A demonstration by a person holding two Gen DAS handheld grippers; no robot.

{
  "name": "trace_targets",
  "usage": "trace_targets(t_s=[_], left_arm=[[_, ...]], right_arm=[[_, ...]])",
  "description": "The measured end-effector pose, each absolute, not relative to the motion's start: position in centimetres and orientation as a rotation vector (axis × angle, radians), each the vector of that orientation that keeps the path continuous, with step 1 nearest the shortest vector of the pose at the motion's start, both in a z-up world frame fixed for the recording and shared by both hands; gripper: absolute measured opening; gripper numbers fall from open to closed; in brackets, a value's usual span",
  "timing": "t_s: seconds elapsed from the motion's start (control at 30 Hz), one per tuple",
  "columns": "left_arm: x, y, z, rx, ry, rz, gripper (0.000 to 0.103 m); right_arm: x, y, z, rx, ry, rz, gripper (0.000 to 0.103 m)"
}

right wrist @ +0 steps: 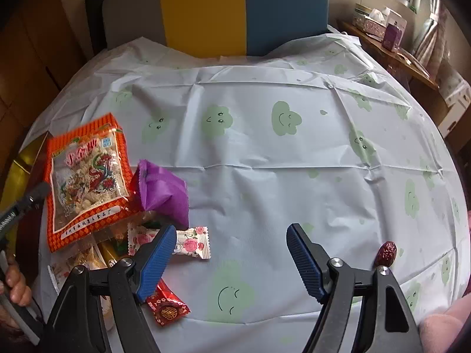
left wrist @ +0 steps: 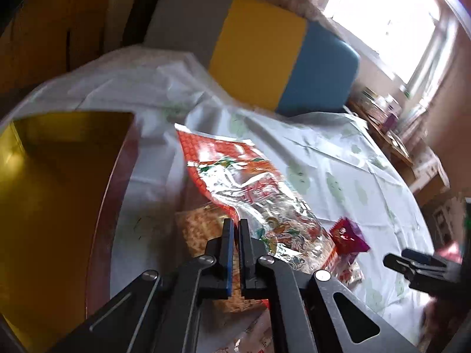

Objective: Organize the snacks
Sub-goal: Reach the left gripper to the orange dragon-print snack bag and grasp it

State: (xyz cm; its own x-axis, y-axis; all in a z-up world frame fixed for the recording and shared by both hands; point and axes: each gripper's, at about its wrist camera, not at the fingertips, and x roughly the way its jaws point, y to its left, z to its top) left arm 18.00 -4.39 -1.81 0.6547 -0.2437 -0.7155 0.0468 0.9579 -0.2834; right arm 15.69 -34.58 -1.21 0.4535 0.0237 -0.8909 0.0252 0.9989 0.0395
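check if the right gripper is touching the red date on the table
Apart. The right wrist view shows the right gripper open over bare tablecloth, while the red date lies outside its right finger, with cloth visible between.

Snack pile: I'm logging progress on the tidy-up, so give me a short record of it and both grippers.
pile: orange bag, purple packet, rose-print candy, red candy, at the table's left
stray: red date, apart at right
box: gold-lined, no snack visible inside
left gripper: shut at the orange bag's edge, grip unclear
right gripper: open, empty
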Motion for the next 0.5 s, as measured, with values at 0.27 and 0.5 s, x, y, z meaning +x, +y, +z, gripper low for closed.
trace_targets(t_s=[0.27,0.5], left_arm=[[18.8,-4.7,-2.1,-0.263,0.864,-0.16,0.042],[19.4,-5.0,-3.5,-0.252,0.895,-0.149,0.053]], right_arm=[[15.6,-33.5,-1.6,-0.018,1.101,0.024,0.072],[15.7,-33.8,-1.6,-0.014,1.099,0.007,0.072]])
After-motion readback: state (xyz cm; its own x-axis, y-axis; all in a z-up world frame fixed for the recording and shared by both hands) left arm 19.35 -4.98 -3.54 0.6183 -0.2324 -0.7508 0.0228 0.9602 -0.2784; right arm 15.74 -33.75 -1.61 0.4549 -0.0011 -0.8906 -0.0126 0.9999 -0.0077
